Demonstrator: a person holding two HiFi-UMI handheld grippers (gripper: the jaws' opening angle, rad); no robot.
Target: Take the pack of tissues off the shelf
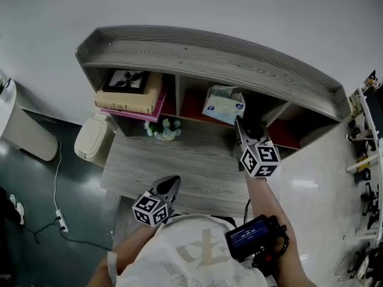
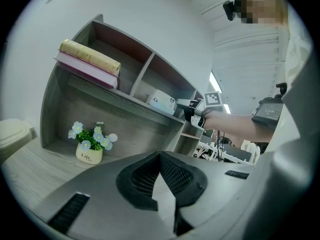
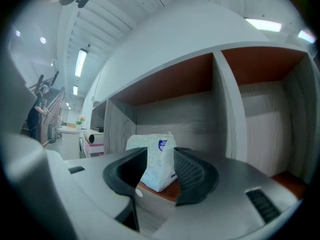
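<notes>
The pack of tissues, white and pale blue, stands in the middle compartment of the grey wooden shelf on its red floor. My right gripper is just in front of it, at the pack's right. In the right gripper view the pack shows beyond the gap between the jaws, which stand open with nothing pressed between them. My left gripper hangs low over the desk, its jaw tips together and holding nothing. From there the pack and the right gripper show on the shelf.
Books with a framed picture on top fill the left compartment. A small flower pot stands on the desk under them. A beige bin sits on the floor left of the desk.
</notes>
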